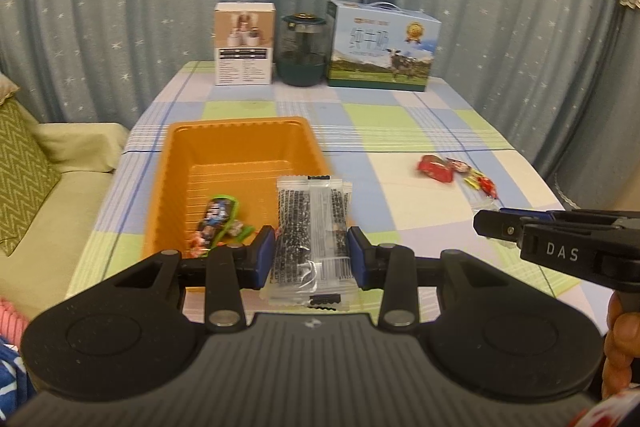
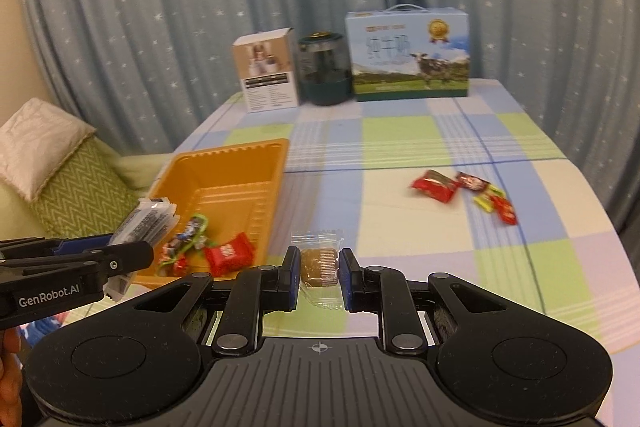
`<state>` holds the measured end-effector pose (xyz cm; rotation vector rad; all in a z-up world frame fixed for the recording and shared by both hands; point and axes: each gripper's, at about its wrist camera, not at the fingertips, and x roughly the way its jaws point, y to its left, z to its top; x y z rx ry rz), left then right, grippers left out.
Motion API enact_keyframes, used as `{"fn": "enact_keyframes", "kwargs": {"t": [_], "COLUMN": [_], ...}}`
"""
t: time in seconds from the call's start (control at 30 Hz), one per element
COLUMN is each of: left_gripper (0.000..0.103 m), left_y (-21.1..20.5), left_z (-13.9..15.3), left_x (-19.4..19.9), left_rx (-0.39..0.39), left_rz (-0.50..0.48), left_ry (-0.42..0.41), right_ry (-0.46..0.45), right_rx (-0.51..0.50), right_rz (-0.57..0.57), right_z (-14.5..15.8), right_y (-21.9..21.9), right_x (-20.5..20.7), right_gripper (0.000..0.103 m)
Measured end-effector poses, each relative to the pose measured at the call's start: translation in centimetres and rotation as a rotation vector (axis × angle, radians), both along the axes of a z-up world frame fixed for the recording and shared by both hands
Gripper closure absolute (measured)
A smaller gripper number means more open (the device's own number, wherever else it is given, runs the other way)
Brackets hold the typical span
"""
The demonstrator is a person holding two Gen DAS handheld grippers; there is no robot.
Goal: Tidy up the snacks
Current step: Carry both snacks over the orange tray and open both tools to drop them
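Observation:
My left gripper (image 1: 311,255) is shut on a clear packet of black sesame sticks (image 1: 310,227), held above the near right edge of the orange tray (image 1: 236,139). The tray holds a green-wrapped candy (image 1: 218,215) and, in the right wrist view, a red packet (image 2: 230,253). My right gripper (image 2: 319,273) is shut on a clear-wrapped brown biscuit (image 2: 318,265), just right of the tray (image 2: 240,163). Red snack packets (image 2: 436,185) and smaller red and yellow ones (image 2: 494,205) lie on the table to the right; they also show in the left wrist view (image 1: 436,167).
At the table's far edge stand a white carton (image 1: 245,43), a dark green jar (image 1: 302,49) and a blue milk box (image 1: 382,45). The checked tablecloth (image 1: 400,131) covers the table. A sofa with a green cushion (image 1: 24,171) is on the left. Curtains hang behind.

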<state>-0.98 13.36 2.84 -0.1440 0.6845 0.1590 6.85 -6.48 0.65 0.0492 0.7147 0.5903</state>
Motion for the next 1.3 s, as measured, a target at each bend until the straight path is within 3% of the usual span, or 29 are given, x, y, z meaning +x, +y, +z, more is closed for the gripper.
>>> {"fn": "enact_keyframes", "kwargs": {"t": [0.47, 1.3], "left_gripper": [0.068, 0.068], "left_y": [6.1, 12.9], "left_z": [-0.5, -4.9], "left_x": [1.1, 11.7], "left_rx": [0.01, -0.022], "left_rz": [0.094, 0.073], "left_ry": [0.007, 0.06], "right_ry": [0.024, 0.084], "right_rx": [0.011, -0.017], "right_rz": [0.113, 0.172], "right_z": [-0.9, -5.2], "right_y": [7.0, 16.2], "right_x": [3.0, 11.9], "right_gripper": [0.082, 0.082]}}
